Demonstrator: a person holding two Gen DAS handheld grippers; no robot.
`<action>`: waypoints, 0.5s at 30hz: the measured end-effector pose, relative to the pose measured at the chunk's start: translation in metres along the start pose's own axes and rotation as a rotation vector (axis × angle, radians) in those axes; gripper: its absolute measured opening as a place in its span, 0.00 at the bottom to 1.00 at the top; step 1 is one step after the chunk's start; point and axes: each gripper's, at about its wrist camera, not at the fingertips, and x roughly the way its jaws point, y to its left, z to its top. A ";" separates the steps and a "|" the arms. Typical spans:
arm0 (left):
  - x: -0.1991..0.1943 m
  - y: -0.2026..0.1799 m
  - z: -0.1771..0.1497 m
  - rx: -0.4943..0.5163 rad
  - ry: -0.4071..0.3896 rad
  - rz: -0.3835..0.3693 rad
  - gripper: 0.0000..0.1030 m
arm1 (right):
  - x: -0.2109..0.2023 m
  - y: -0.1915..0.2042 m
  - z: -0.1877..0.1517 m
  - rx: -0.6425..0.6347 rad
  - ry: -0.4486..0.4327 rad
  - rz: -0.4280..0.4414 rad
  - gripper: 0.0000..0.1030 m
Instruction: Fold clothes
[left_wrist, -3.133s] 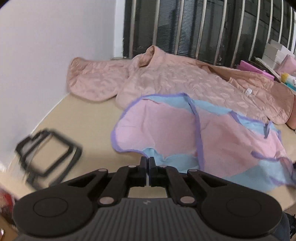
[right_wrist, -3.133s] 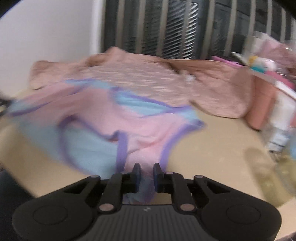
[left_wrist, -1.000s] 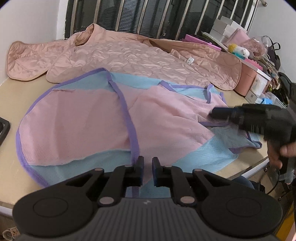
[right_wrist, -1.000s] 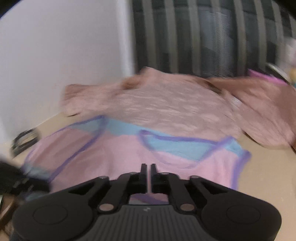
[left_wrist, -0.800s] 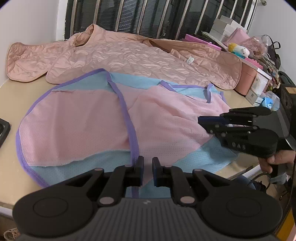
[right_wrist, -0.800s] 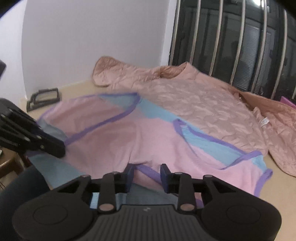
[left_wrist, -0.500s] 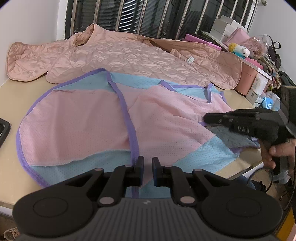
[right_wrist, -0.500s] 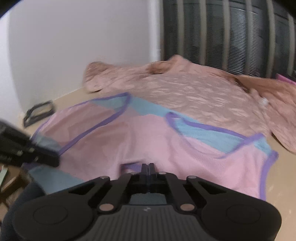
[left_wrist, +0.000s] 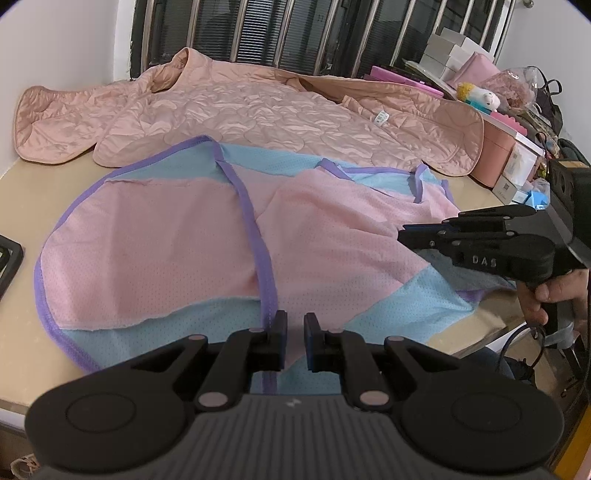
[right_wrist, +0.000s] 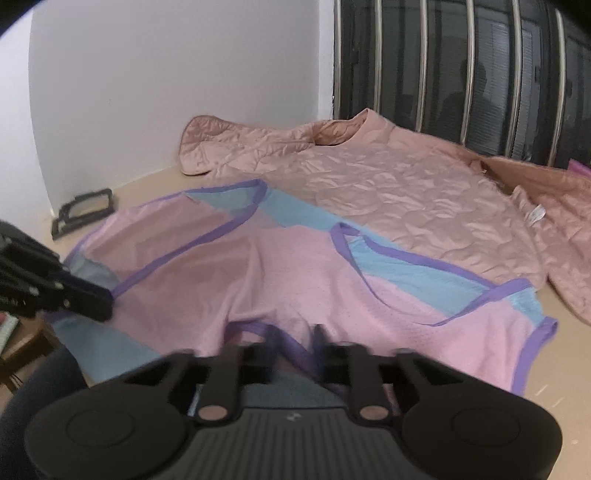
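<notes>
Spreading across frame centre, the pink-and-blue garment (left_wrist: 229, 236) lies flat; left gripper (left_wrist: 293, 341) pinches its near hem, right gripper (left_wrist: 402, 236) pinches its edge at right; uneven lifting would likely skew the fold

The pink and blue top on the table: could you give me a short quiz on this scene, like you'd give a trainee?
1. True or false: the jacket is folded into a neat square.
2. What colour is the trim on the top? A green, B purple, C black.
3. What is the right gripper pinching?

Key: 1 false, it lies spread out behind the top. 2 B. 3 the top's near edge, at the table's front.
</notes>
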 end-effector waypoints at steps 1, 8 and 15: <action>0.000 0.001 0.000 -0.003 0.000 -0.002 0.10 | 0.000 -0.002 0.001 0.019 0.003 0.007 0.02; 0.000 0.001 0.001 0.000 0.006 0.001 0.10 | -0.022 -0.032 0.006 0.182 -0.049 0.061 0.02; 0.000 -0.001 0.002 0.007 0.009 0.009 0.10 | -0.026 -0.049 0.006 0.172 -0.008 -0.019 0.09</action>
